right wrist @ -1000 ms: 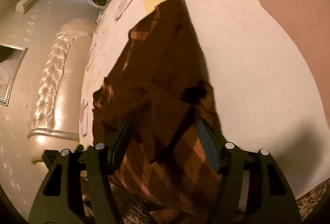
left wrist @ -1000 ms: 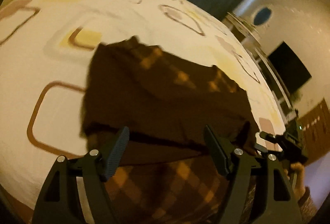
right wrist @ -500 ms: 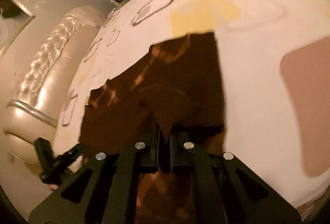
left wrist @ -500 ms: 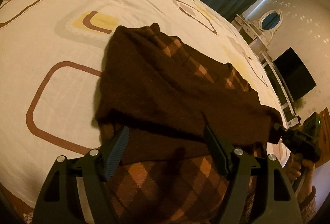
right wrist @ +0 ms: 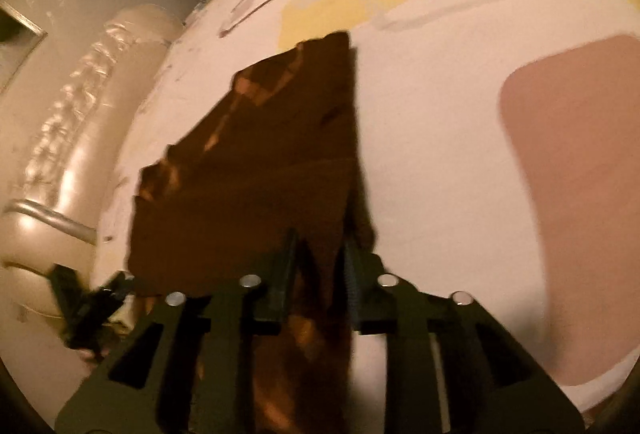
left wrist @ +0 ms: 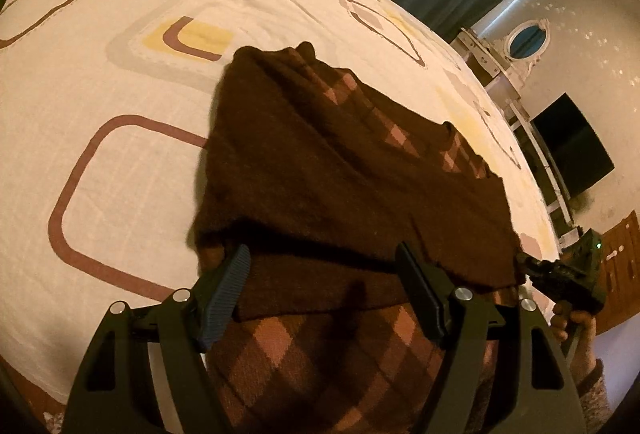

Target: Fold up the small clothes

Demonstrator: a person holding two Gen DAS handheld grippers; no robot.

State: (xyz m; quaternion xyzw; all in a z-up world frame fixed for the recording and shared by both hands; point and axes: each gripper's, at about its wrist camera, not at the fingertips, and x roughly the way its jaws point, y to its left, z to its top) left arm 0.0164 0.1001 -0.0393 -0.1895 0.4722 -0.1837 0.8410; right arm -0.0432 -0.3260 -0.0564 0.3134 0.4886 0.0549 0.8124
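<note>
Since a second ago, the dark brown knitted garment with an orange-pink diamond check (left wrist: 352,170) has been doubled over on itself, its plain underside now lying across the checked half, on the cream bedsheet printed with brown and yellow rounded squares (left wrist: 100,94). It lies flat on the bed, spread out ahead of both tools.

Over the near folded edge, the left gripper (left wrist: 324,290) hangs with its jaws wide and nothing pinched. At the garment's right corner, the right gripper (right wrist: 316,254) has its jaws narrow and opening; cloth runs between them, though in that blurred view the pads seem no longer to press it.

Soft, light and limp, the knit will sag and drag rather than keep a shape, and its fuzzy surface should resist slipping. I judge the two corners of the near fold to be the best places to pinch, lifted together so the layers stay aligned.
</note>
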